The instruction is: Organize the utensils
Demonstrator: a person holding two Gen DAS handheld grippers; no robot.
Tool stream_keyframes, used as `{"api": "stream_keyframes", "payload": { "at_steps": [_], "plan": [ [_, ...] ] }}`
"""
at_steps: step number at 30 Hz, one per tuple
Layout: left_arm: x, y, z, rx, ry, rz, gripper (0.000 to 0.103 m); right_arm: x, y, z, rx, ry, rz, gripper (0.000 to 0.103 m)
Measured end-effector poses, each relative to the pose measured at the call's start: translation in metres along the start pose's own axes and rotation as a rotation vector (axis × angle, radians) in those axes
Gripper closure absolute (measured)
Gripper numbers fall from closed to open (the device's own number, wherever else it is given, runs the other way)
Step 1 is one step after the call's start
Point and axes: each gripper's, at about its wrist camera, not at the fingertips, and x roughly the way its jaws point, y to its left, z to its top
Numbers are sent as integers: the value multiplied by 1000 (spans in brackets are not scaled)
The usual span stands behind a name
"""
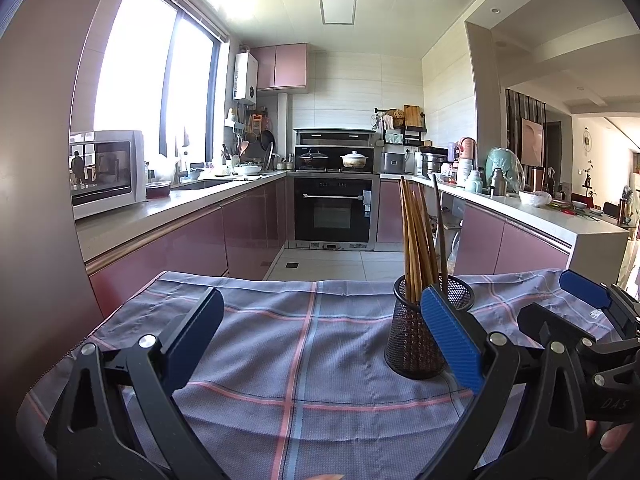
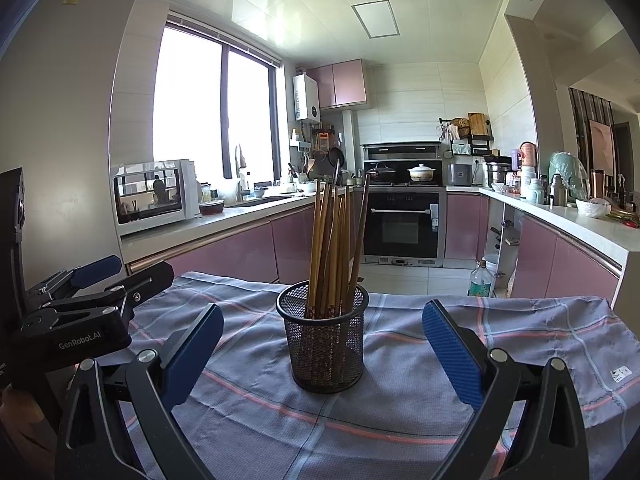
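Note:
A black mesh cup [image 2: 326, 344] stands upright on the checked cloth [image 2: 400, 408] and holds several wooden chopsticks [image 2: 336, 248], handles up. My right gripper [image 2: 322, 354] is open and empty, its blue pads on either side of the cup, apart from it. In the left wrist view the cup [image 1: 416, 340] with its chopsticks [image 1: 418, 236] stands to the right, partly behind my right-hand pad. My left gripper [image 1: 322, 344] is open and empty over bare cloth [image 1: 304, 344]. The right gripper [image 1: 576, 320] shows at the right edge of that view.
The cloth-covered table ends at its far edge [image 1: 280, 280], with kitchen floor beyond. Pink cabinets and counters run along both sides. A microwave [image 2: 154, 196] stands on the left counter. The left gripper [image 2: 80, 312] shows at the left of the right wrist view.

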Motion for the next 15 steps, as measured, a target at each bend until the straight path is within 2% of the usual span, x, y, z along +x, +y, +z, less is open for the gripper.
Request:
{"api": "stream_keyframes", "payload": {
  "at_steps": [15],
  "plan": [
    [0, 0, 0, 0, 0, 1, 6, 0, -1, 0, 1, -2, -1, 7]
  ]
}}
